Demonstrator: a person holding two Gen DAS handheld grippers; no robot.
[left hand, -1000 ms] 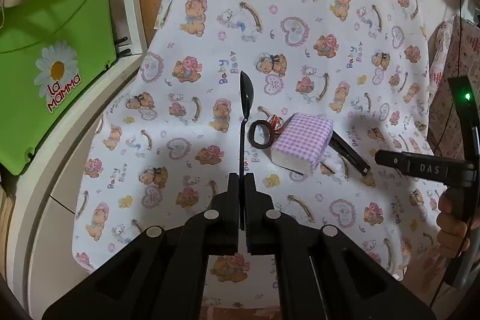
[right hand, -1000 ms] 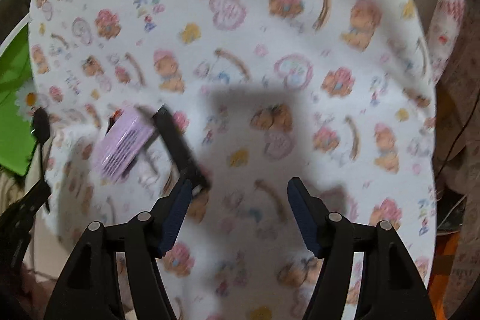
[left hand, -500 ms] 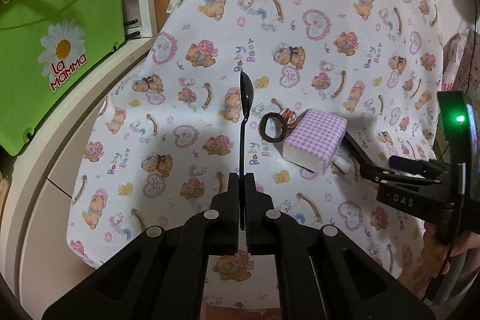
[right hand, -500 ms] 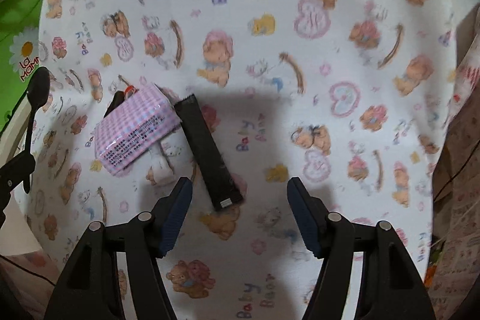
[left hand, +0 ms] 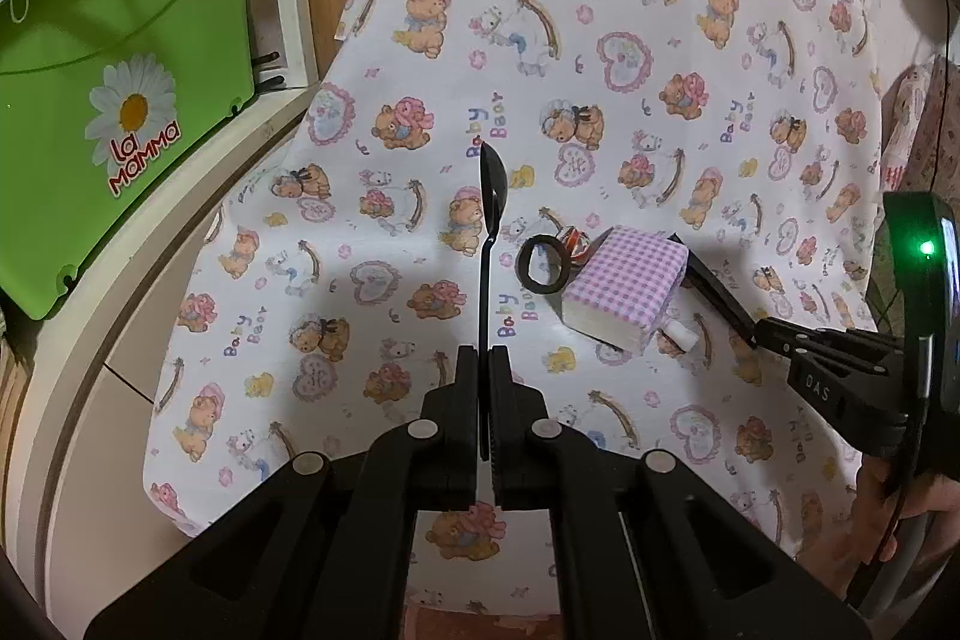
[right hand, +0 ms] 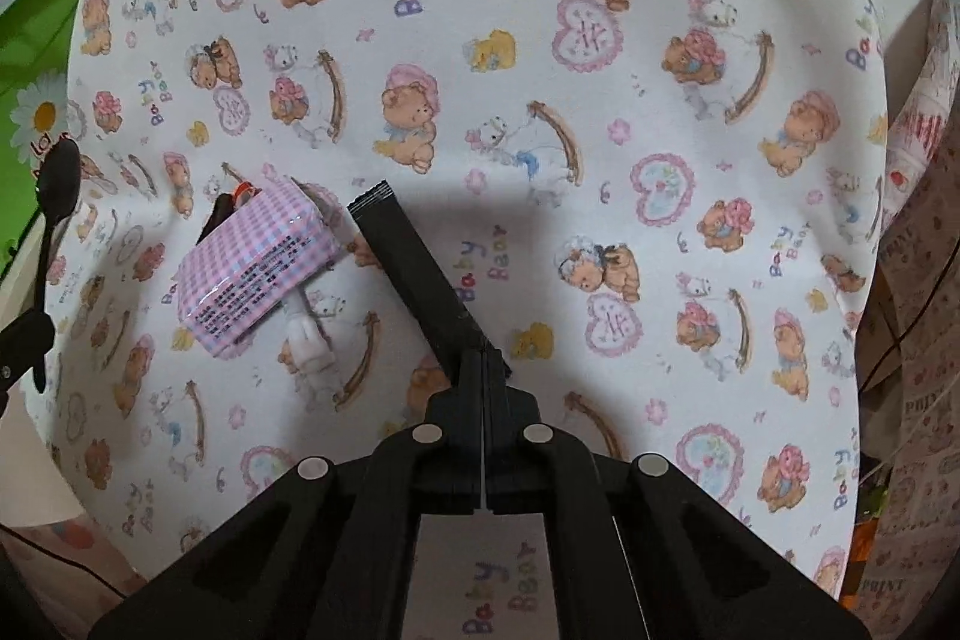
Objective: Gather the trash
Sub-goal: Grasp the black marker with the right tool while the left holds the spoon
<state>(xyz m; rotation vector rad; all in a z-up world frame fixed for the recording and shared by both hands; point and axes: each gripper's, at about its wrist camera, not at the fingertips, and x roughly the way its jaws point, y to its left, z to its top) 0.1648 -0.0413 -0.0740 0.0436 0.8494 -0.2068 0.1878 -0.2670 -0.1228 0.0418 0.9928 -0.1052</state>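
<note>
Now that my right gripper has just closed its jaws on the near end of the black sachet, I want to lift it cleanly rather than drag it. The strip lies flat on the teddy-bear cloth, just to the right of the pink checked packet, its far end level with the packet's far corner. My hold is only on the very tip, so I judge a slow, straight rise is best, keeping the strip from swinging into the packet or the small white piece that pokes out beneath the packet's near side. My left gripper is clamped on the stem of a black plastic spoon, which stands up to the left of the packet, near a black ring. I should keep that hand quiet. The green bin sits well to the left of the packet, off the cloth, and looks the likely place for both pieces.
</note>
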